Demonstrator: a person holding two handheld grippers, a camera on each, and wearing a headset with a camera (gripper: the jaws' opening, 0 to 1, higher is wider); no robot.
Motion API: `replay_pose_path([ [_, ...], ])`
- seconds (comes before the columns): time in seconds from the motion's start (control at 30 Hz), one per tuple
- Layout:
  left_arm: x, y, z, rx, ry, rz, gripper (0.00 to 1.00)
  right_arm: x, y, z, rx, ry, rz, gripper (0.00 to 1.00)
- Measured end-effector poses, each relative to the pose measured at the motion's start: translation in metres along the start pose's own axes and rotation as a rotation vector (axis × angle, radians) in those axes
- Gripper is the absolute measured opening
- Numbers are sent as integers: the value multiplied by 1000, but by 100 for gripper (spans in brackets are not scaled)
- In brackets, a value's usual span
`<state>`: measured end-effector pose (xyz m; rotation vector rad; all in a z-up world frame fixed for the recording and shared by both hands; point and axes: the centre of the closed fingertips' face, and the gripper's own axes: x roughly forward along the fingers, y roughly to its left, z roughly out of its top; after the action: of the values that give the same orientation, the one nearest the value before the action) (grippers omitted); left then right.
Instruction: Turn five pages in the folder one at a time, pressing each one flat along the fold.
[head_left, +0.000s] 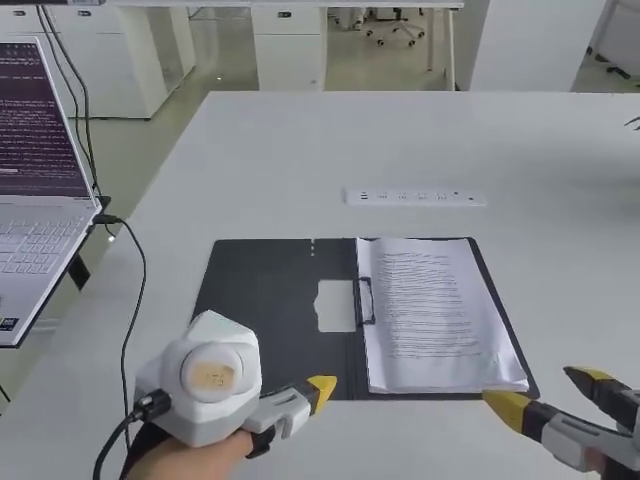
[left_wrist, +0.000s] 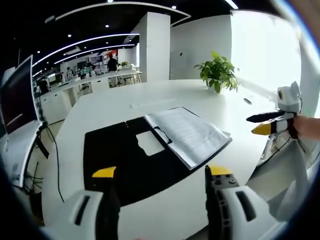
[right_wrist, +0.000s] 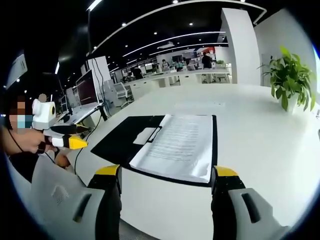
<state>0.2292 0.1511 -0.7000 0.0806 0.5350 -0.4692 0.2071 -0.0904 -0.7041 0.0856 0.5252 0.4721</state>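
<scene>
A black folder lies open on the white table, its left cover bare except for a white label. A stack of printed pages rests on the right half under a clip. My left gripper hovers open at the folder's near left edge, with nothing between its jaws. My right gripper is open too, just off the pages' near right corner, also holding nothing. The folder and pages sit ahead of both grippers.
An open laptop stands at the table's left edge, with a black cable trailing down the table. A white power strip lies beyond the folder. A potted plant stands at the far right.
</scene>
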Motion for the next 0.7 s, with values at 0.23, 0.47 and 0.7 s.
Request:
replay_pose_path([
  [0.23, 15, -15, 5, 22, -4, -40, 70, -1, -1, -1, 9, -4, 0, 72],
  [0.47, 38, -37, 8, 68, -4, -105, 69, -3, 0, -4, 15, -6, -4, 72],
  [0.7, 63, -61, 9, 112, 5, -163, 68, -5, -2, -10, 32, -4, -15, 71],
])
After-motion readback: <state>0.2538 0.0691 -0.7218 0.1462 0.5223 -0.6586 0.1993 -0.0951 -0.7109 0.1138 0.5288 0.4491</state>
